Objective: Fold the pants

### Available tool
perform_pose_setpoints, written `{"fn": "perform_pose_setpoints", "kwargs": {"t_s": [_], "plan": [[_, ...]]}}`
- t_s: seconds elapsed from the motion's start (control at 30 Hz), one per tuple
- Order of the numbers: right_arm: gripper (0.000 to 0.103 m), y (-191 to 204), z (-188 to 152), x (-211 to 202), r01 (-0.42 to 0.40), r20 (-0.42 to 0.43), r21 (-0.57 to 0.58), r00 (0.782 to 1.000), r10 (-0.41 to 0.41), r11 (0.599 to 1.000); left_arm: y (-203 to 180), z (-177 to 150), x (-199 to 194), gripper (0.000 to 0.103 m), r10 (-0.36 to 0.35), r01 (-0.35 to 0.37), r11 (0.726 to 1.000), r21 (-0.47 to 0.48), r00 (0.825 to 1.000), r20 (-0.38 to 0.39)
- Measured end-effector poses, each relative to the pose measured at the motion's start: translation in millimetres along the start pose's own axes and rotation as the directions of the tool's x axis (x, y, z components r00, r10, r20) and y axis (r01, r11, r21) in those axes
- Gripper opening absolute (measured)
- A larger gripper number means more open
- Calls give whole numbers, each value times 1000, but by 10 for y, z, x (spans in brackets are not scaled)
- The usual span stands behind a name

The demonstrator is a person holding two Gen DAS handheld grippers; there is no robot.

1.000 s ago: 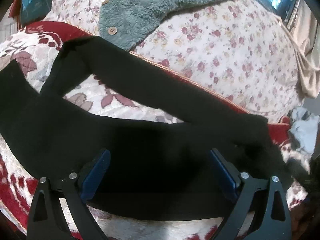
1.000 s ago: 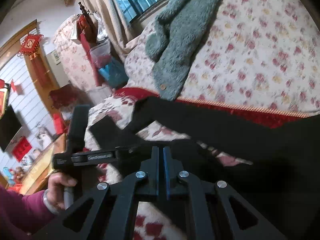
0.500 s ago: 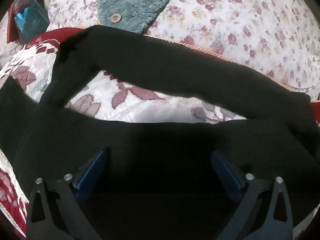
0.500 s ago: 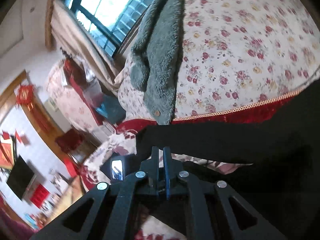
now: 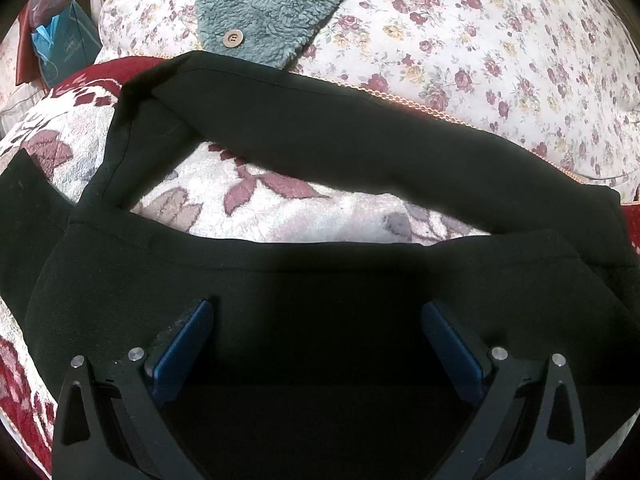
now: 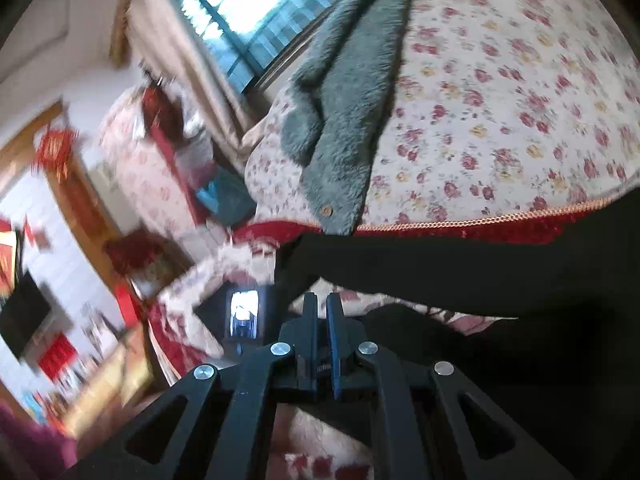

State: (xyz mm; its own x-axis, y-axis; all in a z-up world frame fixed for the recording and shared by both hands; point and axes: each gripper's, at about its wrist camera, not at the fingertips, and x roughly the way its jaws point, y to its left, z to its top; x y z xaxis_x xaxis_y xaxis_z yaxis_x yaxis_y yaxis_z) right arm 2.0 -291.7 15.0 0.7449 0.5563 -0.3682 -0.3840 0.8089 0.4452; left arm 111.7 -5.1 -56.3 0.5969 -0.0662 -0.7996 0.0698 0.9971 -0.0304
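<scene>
Daylight from overexposed window [image 6: 248, 12], right wrist view motion-blurred, strongest at left side, left wrist view sharp, black pants [image 5: 320, 300] underexposed with detail lost between fingers, fisheye curvature and dark vignette at all edges

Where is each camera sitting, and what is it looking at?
Left wrist view: sits on the left gripper, looking along its open fingers over the black pants on the bed; only the gripper shows.
Right wrist view: sits on the right gripper, fingers together, looking across the bed toward the window; a bit of purple sleeve shows at the corner.
Both see the black pants, the teal fleece jacket and the flowered quilt.
</scene>
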Motion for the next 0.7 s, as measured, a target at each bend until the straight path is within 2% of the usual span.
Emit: {"fn": "perform_pose_setpoints", "kwargs": {"t_s": [0.07, 0.13, 0.17, 0.2, 0.23, 0.27, 0.37, 0.43, 0.47, 0.57, 0.63, 0.7], "plan": [[8, 69, -109, -86, 117, 59, -126, 992, -110, 985, 0, 0, 1, 103, 0, 0, 1000, 0, 1000, 0], [23, 86, -180, -107, 155, 63, -188, 987, -146, 970, 0, 1, 1, 103, 0, 0, 1000, 0, 1000, 0], [37, 54, -206, -118, 194, 77, -175, 980, -183, 965, -1, 0, 1, 103, 0, 0, 1000, 0, 1000, 0], [57, 4, -224, -135, 242, 103, -136, 968, -229, 961, 0, 0, 0, 103, 0, 0, 1000, 0, 1000, 0], [67, -65, -242, -161, 275, 130, -77, 956, -264, 958, -1, 0, 1, 103, 0, 0, 1000, 0, 1000, 0], [76, -96, -254, -173, 282, 136, -49, 952, -273, 958, -1, 0, 1, 103, 0, 0, 1000, 0, 1000, 0], [79, -96, -238, -190, 298, 119, -60, 950, -289, 953, -2, 0, 1, 103, 0, 0, 1000, -1, 1000, 0], [93, -148, -157, -194, 302, 71, -47, 952, -298, 952, -1, 0, -2, 103, 0, 0, 1000, -1, 1000, 0], [98, -248, -101, -176, 282, 19, 8, 959, -282, 959, -2, 1, 0, 103, 0, 0, 1000, -1, 1000, 0], [98, -540, 4, -111, 255, -91, 133, 965, -245, 958, -3, 1, 0, 103, 1, -1, 1000, -1, 1000, 0], [99, -667, 31, -138, 257, -101, 180, 965, -242, 950, -3, 1, -1, 103, 1, -1, 1000, -1, 1000, 0], [103, -781, 80, -222, 249, -62, 231, 968, -241, 940, -3, 1, -1, 103, 1, -1, 1000, -1, 1000, 0]]}}
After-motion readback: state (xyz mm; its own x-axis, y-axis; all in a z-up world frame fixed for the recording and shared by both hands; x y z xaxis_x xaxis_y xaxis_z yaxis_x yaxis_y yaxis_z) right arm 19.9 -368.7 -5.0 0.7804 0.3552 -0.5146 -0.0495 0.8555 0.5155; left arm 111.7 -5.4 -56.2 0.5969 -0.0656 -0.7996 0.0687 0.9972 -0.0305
